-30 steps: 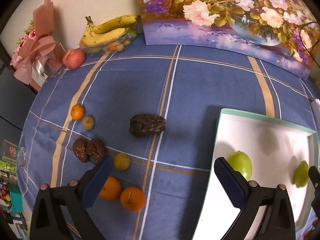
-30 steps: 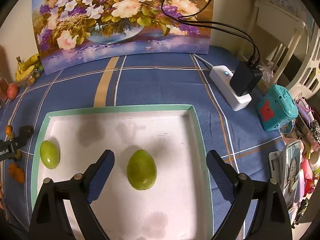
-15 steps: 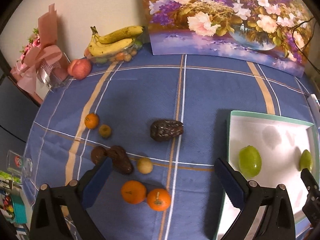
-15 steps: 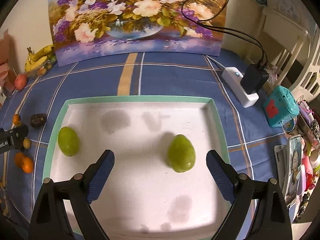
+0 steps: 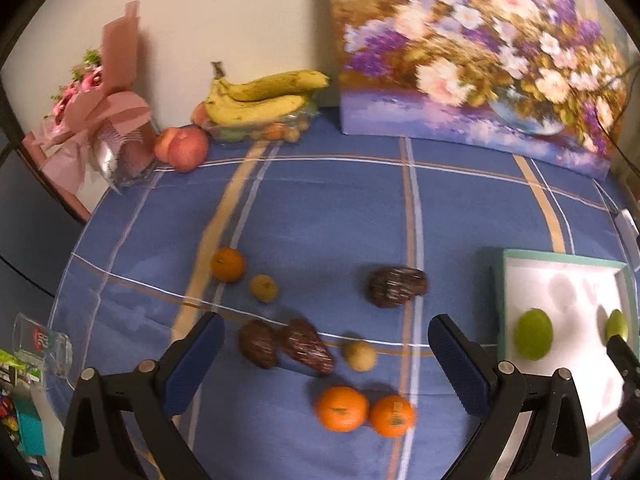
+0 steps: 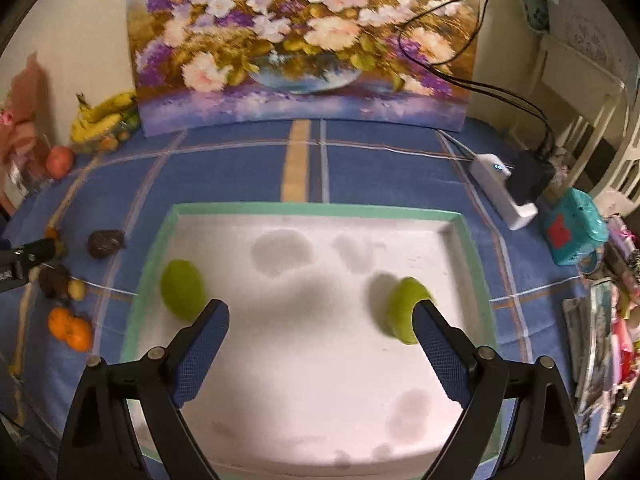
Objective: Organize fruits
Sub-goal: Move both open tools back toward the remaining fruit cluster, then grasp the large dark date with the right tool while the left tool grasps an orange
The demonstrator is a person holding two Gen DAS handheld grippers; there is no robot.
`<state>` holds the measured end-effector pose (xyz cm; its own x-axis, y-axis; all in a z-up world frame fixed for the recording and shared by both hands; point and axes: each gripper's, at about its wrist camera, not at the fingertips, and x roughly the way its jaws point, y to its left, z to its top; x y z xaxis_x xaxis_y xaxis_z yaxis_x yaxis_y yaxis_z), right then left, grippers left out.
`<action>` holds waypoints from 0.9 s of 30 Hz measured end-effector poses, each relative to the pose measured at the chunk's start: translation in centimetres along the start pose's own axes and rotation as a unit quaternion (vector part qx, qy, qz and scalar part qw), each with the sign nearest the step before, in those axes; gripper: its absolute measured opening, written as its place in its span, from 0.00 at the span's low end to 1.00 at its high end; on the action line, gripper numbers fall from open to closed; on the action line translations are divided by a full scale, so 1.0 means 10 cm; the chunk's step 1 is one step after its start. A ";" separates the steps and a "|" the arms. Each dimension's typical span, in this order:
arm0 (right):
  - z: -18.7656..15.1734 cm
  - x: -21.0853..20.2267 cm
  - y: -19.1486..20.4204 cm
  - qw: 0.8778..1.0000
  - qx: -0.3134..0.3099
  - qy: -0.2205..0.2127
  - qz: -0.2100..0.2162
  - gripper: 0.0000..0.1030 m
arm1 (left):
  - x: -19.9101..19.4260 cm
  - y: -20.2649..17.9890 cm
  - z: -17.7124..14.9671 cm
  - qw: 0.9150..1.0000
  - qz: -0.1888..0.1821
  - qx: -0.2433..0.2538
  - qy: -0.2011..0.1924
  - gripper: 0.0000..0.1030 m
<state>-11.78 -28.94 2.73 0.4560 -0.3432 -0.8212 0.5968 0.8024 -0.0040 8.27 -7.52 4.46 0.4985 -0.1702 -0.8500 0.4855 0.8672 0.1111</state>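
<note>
two green fruits [image 6: 182,290] sit in the white tray [image 6: 320,210], low in the right view. the oranges [image 5: 342,408] and brown fruits [image 5: 396,286] wait on the blue cloth [image 5: 340,208], mid left view. most work is left. left gripper [image 5: 324,354] and right gripper [image 6: 320,340] are both wide open, holding nothing.

Left wrist view looked forward and down along the open left gripper [image 5: 322,354], above the loose fruit on the blue tablecloth [image 5: 340,216], tray [image 5: 498,304] at its right edge. Right wrist view looked down over the open right gripper [image 6: 320,340], close above the tray [image 6: 316,210]. Both shared the tray's two green fruits, flower painting [image 6: 300,40], bananas [image 5: 260,96].
</note>
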 end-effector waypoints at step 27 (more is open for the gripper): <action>1.08 -0.11 1.87 0.987 -0.114 0.066 0.092 0.90 | 0.53 1.40 0.38 0.997 -0.044 -0.065 0.018 1.00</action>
<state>5.99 -18.87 9.75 0.4434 -0.1274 -0.8872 0.3413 0.9393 0.0356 20.39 1.95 3.49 0.4312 -0.2332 -0.8716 0.4270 0.9037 -0.0305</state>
